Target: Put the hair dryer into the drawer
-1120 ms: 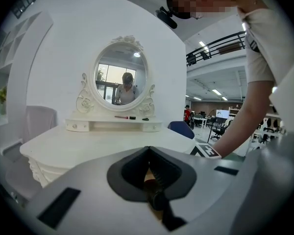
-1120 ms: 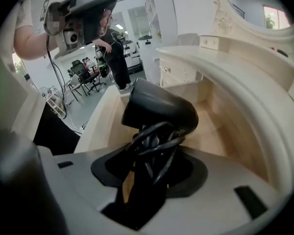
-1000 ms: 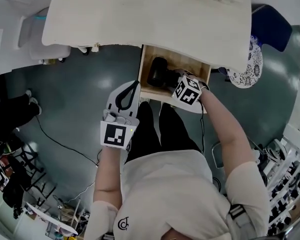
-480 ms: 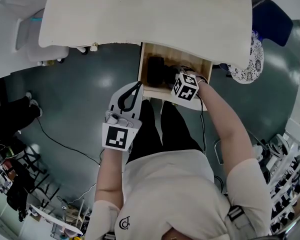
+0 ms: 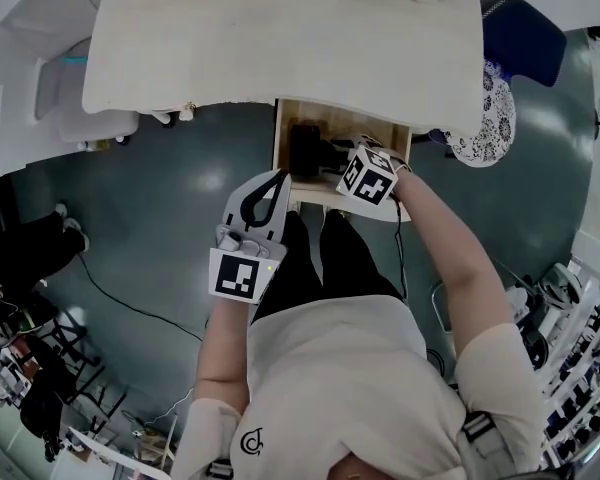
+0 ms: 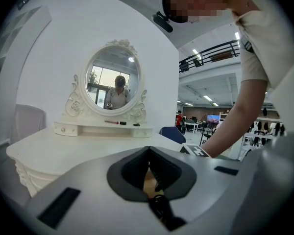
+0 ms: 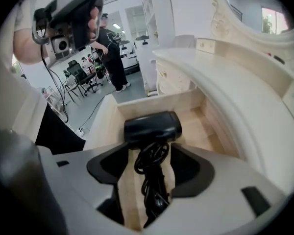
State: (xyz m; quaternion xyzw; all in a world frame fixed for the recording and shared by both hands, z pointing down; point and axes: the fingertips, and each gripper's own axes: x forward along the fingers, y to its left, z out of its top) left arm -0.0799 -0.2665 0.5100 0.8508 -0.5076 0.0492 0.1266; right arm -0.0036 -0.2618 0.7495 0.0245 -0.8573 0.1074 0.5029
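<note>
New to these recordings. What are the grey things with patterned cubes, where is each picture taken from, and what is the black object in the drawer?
No robot: a person holds a two-jaw gripper in each hand; the cubes are parts of them. The head view looks down from the person's head; each gripper view looks along that gripper's jaws. The person is at a white dressing table whose drawer is open. The black object is a hair dryer with coiled cord, lying in the drawer. The right gripper is over it: its jaws have just been opening and stand apart, the cord between them, unpressed. The left gripper is shut and empty.
</note>
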